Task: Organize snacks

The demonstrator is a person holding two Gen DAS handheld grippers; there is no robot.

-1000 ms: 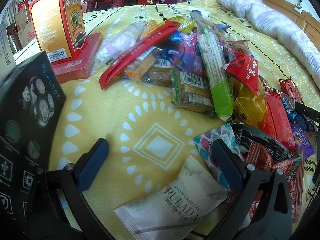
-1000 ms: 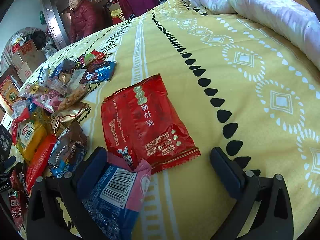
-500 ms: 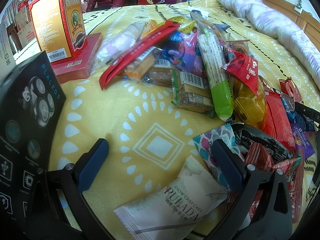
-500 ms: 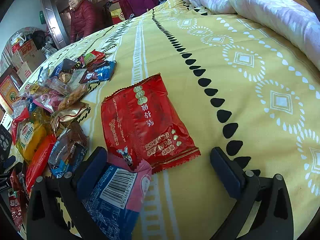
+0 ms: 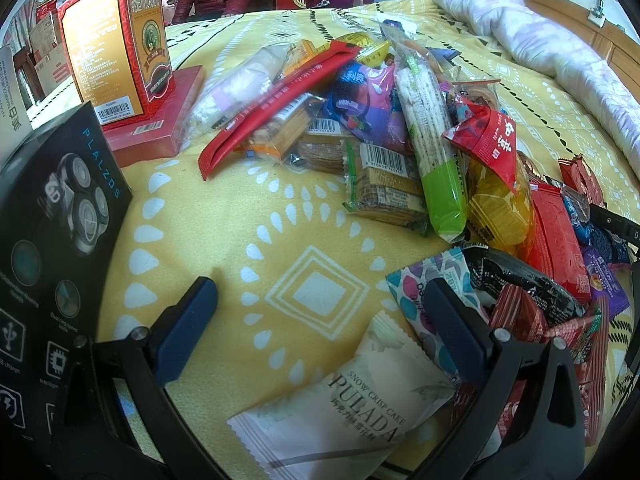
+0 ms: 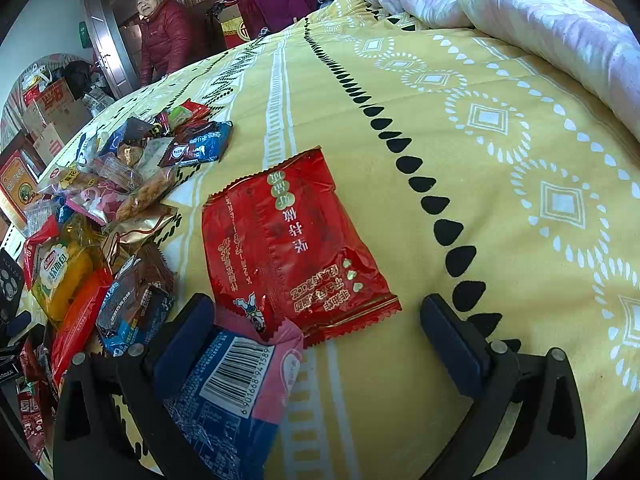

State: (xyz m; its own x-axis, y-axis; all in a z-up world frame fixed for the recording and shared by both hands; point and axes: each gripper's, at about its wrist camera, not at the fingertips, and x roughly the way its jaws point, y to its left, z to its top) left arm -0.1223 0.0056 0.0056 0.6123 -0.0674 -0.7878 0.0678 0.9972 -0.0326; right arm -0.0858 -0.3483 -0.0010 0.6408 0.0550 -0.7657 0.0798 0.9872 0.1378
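A heap of snack packets (image 5: 404, 128) lies across the yellow patterned bedspread (image 5: 224, 216) in the left wrist view. My left gripper (image 5: 320, 312) is open low over the spread, with a white Pulada cake packet (image 5: 352, 404) lying between and below its fingers. In the right wrist view a flat red packet (image 6: 288, 244) lies alone on the spread, and a blue and pink packet (image 6: 236, 392) rests against the inner side of the left finger. My right gripper (image 6: 316, 328) is open just short of the red packet. More snacks (image 6: 120, 184) lie at the left.
A black shaver box (image 5: 48, 248) stands at the left next to a red and gold carton (image 5: 116, 40) on a flat red box (image 5: 156, 124). A rolled lilac quilt (image 6: 520, 12) lies along the far right. People (image 6: 164, 40) are beyond the bed's far end.
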